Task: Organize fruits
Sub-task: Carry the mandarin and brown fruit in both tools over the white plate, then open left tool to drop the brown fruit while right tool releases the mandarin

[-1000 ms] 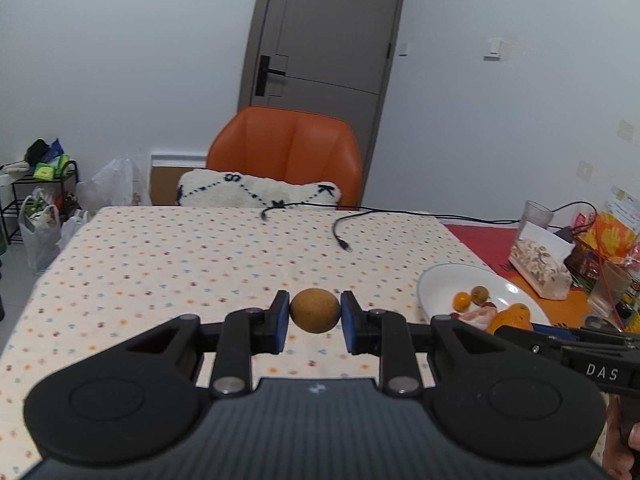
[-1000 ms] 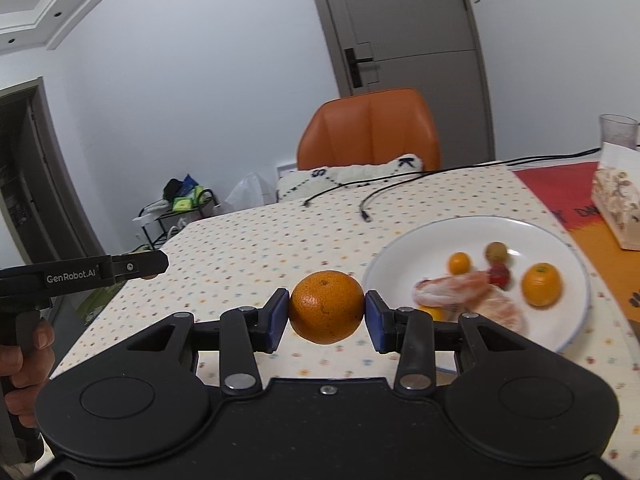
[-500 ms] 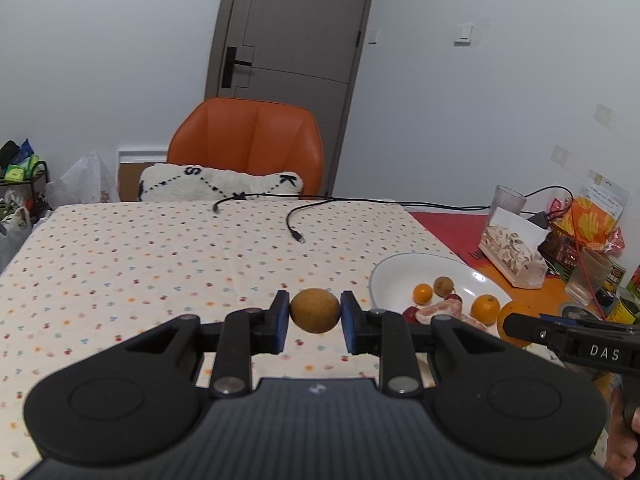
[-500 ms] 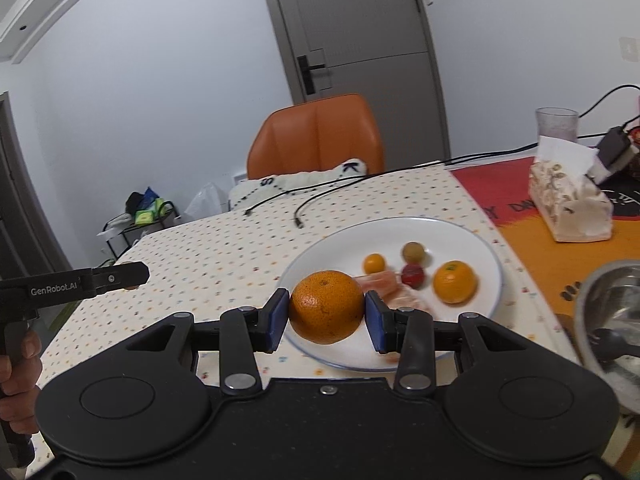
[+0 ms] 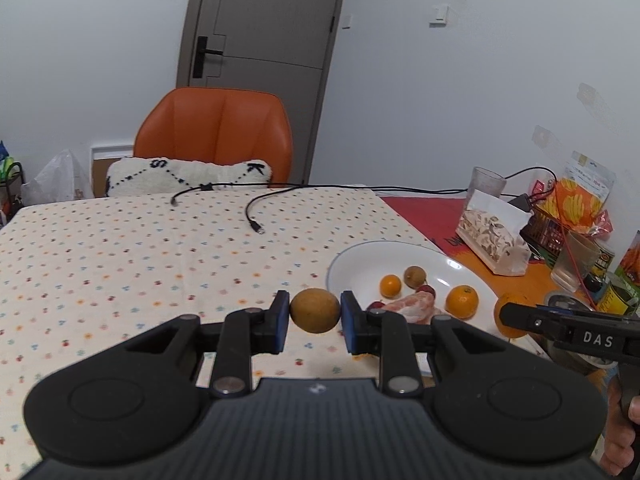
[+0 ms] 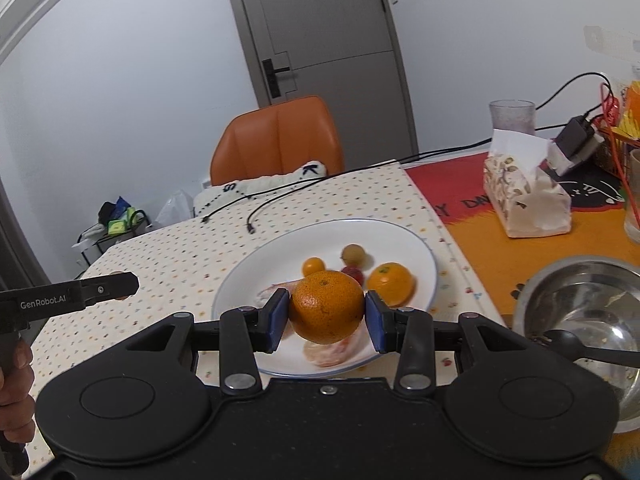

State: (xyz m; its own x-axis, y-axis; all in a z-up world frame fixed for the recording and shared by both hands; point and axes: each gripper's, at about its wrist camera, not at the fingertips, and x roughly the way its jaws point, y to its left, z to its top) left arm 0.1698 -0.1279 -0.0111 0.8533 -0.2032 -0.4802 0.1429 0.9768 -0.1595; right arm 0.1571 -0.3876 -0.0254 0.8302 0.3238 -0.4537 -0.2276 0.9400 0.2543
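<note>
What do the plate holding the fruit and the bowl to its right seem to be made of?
The plate looks like glazed white ceramic: glossy, with a thin blue rim line, though melamine cannot be ruled out. The bowl looks like stainless steel: a grey, mirror-like inside with blurred reflections.

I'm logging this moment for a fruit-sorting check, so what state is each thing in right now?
Left gripper: shut on a brown fruit, held above the tablecloth.
Right gripper: shut on an orange, over the plate.
White plate: holds several fruits.
Steel bowl: spoon inside.
Door: closed.
</note>
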